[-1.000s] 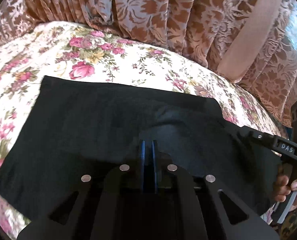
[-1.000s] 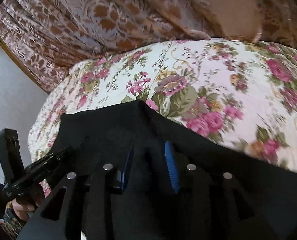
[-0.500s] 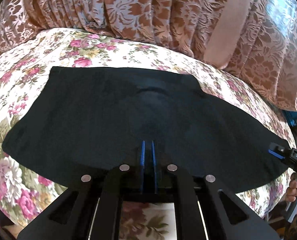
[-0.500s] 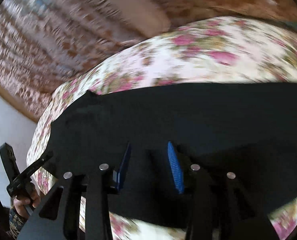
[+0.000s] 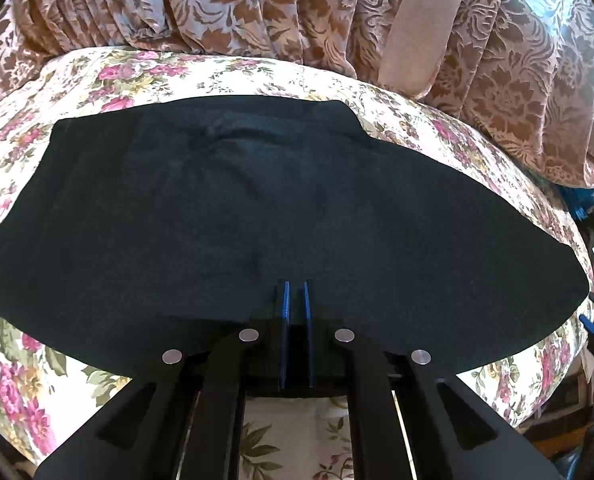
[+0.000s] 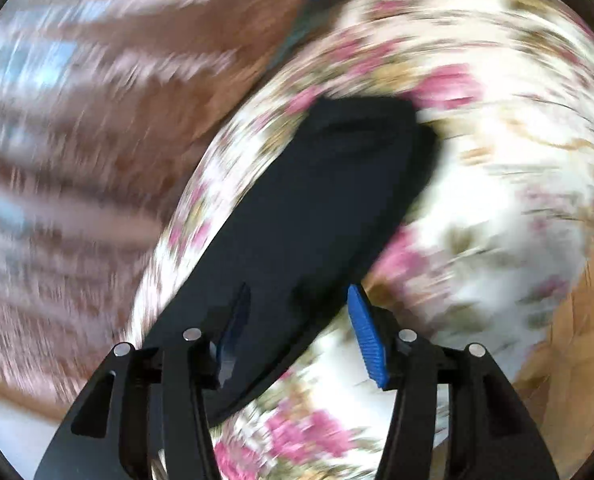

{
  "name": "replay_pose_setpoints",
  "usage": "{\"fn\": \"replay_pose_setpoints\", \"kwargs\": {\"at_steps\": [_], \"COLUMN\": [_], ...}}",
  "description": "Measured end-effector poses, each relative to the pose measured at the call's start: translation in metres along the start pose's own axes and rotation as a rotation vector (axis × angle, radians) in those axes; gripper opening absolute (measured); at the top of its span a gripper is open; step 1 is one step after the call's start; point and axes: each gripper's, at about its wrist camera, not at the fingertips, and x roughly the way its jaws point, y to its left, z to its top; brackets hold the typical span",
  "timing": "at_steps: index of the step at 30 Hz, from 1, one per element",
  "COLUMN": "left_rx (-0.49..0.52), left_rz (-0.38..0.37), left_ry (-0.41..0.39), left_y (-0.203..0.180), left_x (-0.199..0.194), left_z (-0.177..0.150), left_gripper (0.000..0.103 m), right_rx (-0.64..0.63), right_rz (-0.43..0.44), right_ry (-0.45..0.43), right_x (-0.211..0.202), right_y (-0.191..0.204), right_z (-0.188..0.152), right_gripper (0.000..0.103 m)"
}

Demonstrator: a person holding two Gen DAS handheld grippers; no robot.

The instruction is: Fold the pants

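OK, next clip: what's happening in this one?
A person with a handheld gripper in each hand is folding black pants laid flat on a floral bedspread. The left gripper sits at the near edge of the pants with its jaws nearly together; whether it pinches fabric is unclear. The right gripper is open above one end of the pants, gripping nothing, and its view is motion-blurred. No fold is visible yet.

Left gripper (image 5: 295, 300) with matte black angular arms, four round silver screws, two thin ribbed blue pads, right gripper (image 6: 297, 316) the same black frame, silver screws, wider-looking ribbed blue pads (image 6: 367, 336)
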Motion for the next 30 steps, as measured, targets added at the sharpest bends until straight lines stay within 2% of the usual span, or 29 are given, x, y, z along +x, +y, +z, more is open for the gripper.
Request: {"fn": "replay_pose_setpoints", "kwargs": {"at_steps": [5, 14, 17, 20, 22, 25, 30], "left_rx": [-0.012, -0.009, -0.004, -0.005, -0.002, 0.006, 0.019], "left_rz": [0.004, 0.016, 0.021, 0.021, 0.02, 0.008, -0.058], "left_ry": [0.009, 0.015, 0.014, 0.014, 0.014, 0.011, 0.013], "left_y": [0.0, -0.002, -0.003, -0.003, -0.004, -0.006, -0.013], "left_x": [0.004, 0.004, 0.004, 0.004, 0.004, 0.001, -0.005], "left_z": [0.0, 0.002, 0.002, 0.002, 0.002, 0.003, 0.007], "left_gripper": [0.005, 0.005, 0.005, 0.005, 0.005, 0.005, 0.005], "right_rx": [0.111, 0.165, 0.171, 0.162, 0.139, 0.059, -0.205], "right_rz": [0.028, 0.081, 0.077, 0.058, 0.039, 0.04, 0.083], "right_ry": [-0.038, -0.044, -0.048, -0.045, -0.037, -0.048, -0.017], "right_x": [-0.001, 0.017, 0.023, 0.029, 0.031, 0.023, 0.012], "right_y": [-0.025, -0.035, -0.038, -0.037, -0.033, -0.011, 0.069], "right_z": [0.013, 0.025, 0.032, 0.038, 0.04, 0.041, 0.023], "right_gripper": [0.048, 0.039, 0.033, 0.023, 0.018, 0.016, 0.016]}}
